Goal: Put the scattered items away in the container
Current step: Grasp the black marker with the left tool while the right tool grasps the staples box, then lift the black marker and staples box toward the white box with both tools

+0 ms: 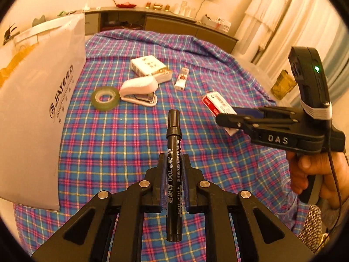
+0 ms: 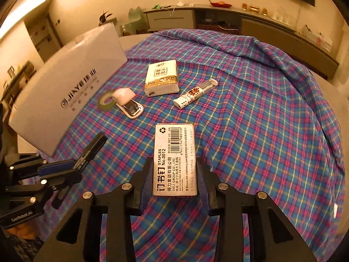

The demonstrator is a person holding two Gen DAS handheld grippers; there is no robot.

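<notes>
My left gripper [image 1: 173, 159] is shut on a black marker pen [image 1: 173, 152] and holds it above the plaid cloth; both also show in the right wrist view, the gripper [image 2: 72, 168] and the marker [image 2: 91, 150]. My right gripper [image 2: 175, 166] is shut on a white box of staples [image 2: 174, 159] held above the cloth; it shows in the left wrist view [image 1: 226, 118] with the box [image 1: 218, 104]. The white container box [image 1: 37, 109] stands at the left, seen also in the right wrist view [image 2: 65, 91].
On the plaid cloth [image 2: 261, 131] lie a roll of tape [image 1: 105, 98], a white stapler [image 1: 140, 90], a white packet [image 1: 150, 67] and a small lead tube [image 1: 181, 79]. Cabinets line the far wall.
</notes>
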